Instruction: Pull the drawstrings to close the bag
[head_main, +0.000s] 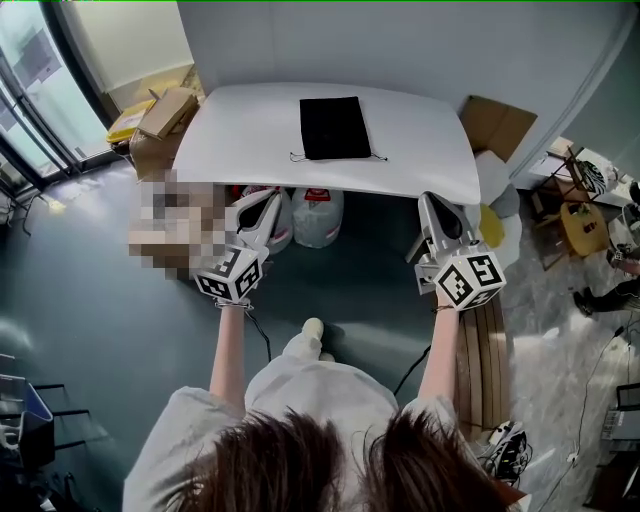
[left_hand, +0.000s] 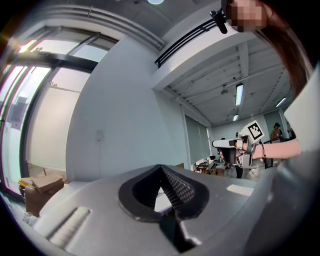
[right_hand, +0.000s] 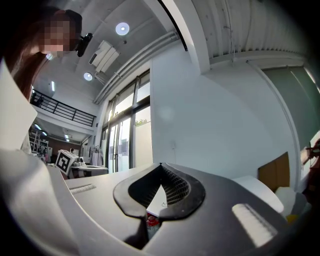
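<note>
Forearms at the bottom of the head view hold the left tool (head_main: 262, 205) and the right tool (head_main: 430, 205), their tips near the front edge of the white surface (head_main: 240, 130). On the surface the black drawstring bag (head_main: 335, 127) lies flat, apart from both tools. Left gripper view: jaws pressed together, nothing between them. Right gripper view: jaws likewise closed and empty.
</note>
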